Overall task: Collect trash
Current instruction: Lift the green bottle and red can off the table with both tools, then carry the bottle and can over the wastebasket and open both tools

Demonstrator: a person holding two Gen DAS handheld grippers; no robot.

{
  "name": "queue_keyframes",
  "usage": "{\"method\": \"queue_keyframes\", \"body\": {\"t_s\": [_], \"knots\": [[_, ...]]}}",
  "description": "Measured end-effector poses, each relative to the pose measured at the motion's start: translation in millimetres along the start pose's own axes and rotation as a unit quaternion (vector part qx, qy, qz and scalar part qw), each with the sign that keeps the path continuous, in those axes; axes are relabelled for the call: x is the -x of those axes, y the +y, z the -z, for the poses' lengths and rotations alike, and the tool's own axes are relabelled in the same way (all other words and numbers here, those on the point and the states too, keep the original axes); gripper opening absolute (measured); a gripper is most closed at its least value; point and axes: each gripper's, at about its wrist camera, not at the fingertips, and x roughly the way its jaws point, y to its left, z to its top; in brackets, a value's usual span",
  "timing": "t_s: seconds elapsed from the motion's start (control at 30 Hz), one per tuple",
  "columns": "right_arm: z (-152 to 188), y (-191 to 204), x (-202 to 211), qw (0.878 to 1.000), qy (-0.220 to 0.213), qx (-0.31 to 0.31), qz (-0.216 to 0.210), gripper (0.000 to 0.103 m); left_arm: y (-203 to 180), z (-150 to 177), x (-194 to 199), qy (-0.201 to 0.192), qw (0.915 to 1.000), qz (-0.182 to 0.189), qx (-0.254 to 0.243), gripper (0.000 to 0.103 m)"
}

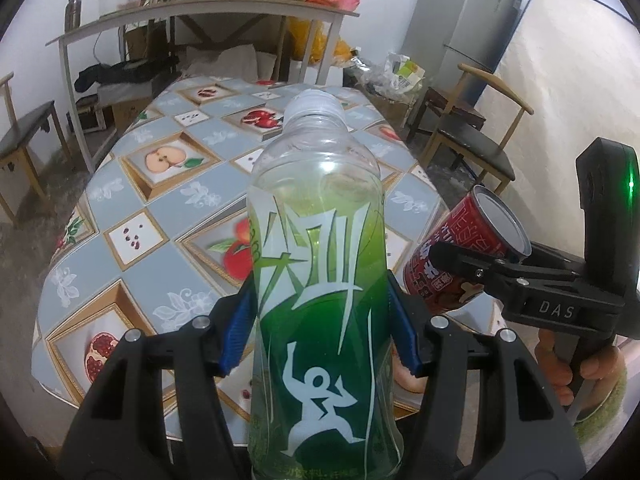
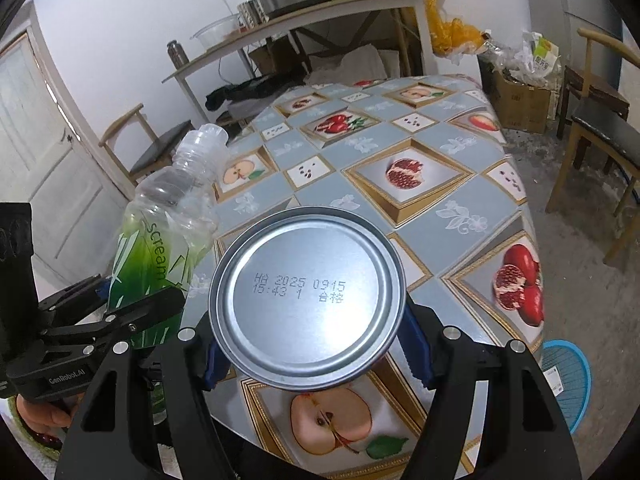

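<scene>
A clear plastic bottle [image 1: 320, 272] with a green label and white cap stands upright between the blue pads of my left gripper [image 1: 322, 328], which is shut on it above the table. In the right wrist view the same bottle [image 2: 160, 240] leans at the left, clamped in the left gripper [image 2: 132, 304]. My right gripper [image 2: 312, 344] is shut on a red drink can [image 2: 306, 296], whose silver base with a printed date faces the camera. From the left wrist view the red can [image 1: 460, 256] is at the right, held by the right gripper [image 1: 460, 264].
The table [image 2: 420, 148] wears a grey-blue oilcloth with fruit pictures. Wooden chairs [image 1: 468, 128] stand on both sides. A cluttered shelf table [image 1: 200, 12] lines the back wall. A cardboard box of rubbish [image 2: 520, 96] sits at the far right, a blue fan [image 2: 568, 380] on the floor.
</scene>
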Motion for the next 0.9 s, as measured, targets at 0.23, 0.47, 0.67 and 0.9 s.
{"method": "queue_keyframes", "body": {"t_s": [0.23,0.47,0.67,0.9], "knots": [[15.3,-47.5,59.2,0.997,-0.046,-0.056,0.036,0.068,-46.2,-11.2,-2.1,0.005,0.9972,0.065,-0.037,0.057],[52.2,-121.4,139.4,0.978,-0.088,-0.138,0.128,0.068,-126.1,-25.5,-27.0,0.039,0.9818,0.160,-0.094,0.057],[108.0,-182.4,173.4,0.953,-0.087,-0.223,0.185,0.068,-199.8,-20.7,-65.5,0.114,0.9594,0.223,-0.130,0.057],[189.1,-268.1,132.4,0.912,-0.011,-0.374,0.167,0.068,-266.9,7.1,-150.5,0.261,0.9256,0.244,-0.126,0.057]]}}
